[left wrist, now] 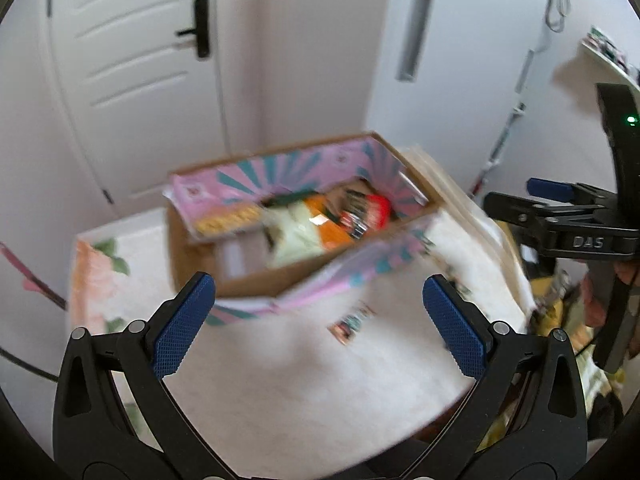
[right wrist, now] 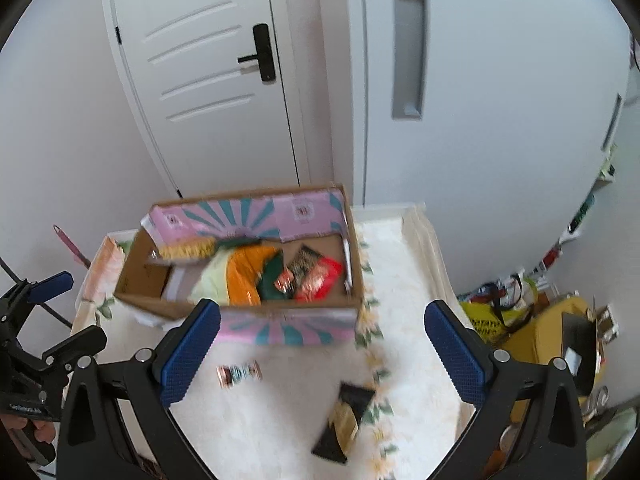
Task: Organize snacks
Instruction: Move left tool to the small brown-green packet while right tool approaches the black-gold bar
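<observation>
An open cardboard box [right wrist: 136, 280] [left wrist: 180, 248] with pink and teal flaps stands at the far side of the white table [right wrist: 400, 360] [left wrist: 300, 380]. Several snack packs lie inside, among them an orange pack [right wrist: 244, 276] [left wrist: 340, 236], a red one [right wrist: 320, 276] [left wrist: 378, 210] and a pale green one [left wrist: 296, 236]. Two snacks lie on the table outside the box: a small striped packet [right wrist: 239, 375] [left wrist: 351, 323] and a black and gold pack [right wrist: 345, 420]. My left gripper [left wrist: 320, 320] and my right gripper [right wrist: 322, 350] both hang open and empty above the table, short of the box.
A white door [right wrist: 208, 80] and a wall stand right behind the table. Yellow bags and clutter [right wrist: 520, 320] sit on the floor off the table's right edge. The right gripper [left wrist: 568, 216] shows at the right in the left wrist view, the left gripper [right wrist: 36, 320] at the left in the right wrist view.
</observation>
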Tool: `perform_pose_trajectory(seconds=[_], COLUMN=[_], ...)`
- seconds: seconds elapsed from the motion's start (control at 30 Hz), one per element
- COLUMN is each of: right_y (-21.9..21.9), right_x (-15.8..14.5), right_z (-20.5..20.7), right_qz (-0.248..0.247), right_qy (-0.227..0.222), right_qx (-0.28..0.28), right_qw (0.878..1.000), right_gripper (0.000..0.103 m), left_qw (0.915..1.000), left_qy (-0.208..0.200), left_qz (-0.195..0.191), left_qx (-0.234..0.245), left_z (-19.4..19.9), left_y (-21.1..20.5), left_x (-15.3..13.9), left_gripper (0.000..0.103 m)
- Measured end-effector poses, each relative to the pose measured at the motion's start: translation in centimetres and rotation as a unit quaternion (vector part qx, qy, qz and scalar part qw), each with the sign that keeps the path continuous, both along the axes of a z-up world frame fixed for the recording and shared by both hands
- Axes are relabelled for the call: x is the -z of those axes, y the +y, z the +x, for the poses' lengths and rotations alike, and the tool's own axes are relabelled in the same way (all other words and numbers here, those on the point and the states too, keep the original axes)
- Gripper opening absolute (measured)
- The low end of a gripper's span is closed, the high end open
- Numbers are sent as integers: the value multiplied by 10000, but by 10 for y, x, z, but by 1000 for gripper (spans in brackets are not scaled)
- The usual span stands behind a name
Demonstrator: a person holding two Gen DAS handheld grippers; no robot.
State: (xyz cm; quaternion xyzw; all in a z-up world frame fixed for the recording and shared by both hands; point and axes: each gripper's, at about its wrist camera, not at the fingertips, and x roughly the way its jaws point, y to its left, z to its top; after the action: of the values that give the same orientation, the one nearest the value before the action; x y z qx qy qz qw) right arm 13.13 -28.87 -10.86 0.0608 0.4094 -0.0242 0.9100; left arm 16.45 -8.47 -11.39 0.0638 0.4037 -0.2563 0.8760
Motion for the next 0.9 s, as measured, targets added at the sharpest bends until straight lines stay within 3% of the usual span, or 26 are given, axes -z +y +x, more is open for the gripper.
perform_pose_trajectory(seconds=[0.17,0.27,0.4,0.67,0.9], right_y=[-6,-7,-10,-12,-7], right_x=[33,54,76,120,146], right_z=[-22,-31,-38,-35,-32], right_qz=[110,161,202,309,429], right_qy=[379,621,843,1343,1571], right_qx=[170,339,585,979,1246], right_qw=[9991,9974,9945,9856,9787], right_gripper=[102,102,101,84,77], left_qw=[9976,9916,9838,9687,9580], left_qy=[382,743,1004,1204,1213], left_qz=[119,422,770,1237,1479], left_qx=[558,967,1270,1786,2138], left_z=[-7,-1,7,29,41], left_y=[-15,-29,-44,-67,-79], left_x=[37,67,102,138,159], left_gripper=[94,78,72,62,56])
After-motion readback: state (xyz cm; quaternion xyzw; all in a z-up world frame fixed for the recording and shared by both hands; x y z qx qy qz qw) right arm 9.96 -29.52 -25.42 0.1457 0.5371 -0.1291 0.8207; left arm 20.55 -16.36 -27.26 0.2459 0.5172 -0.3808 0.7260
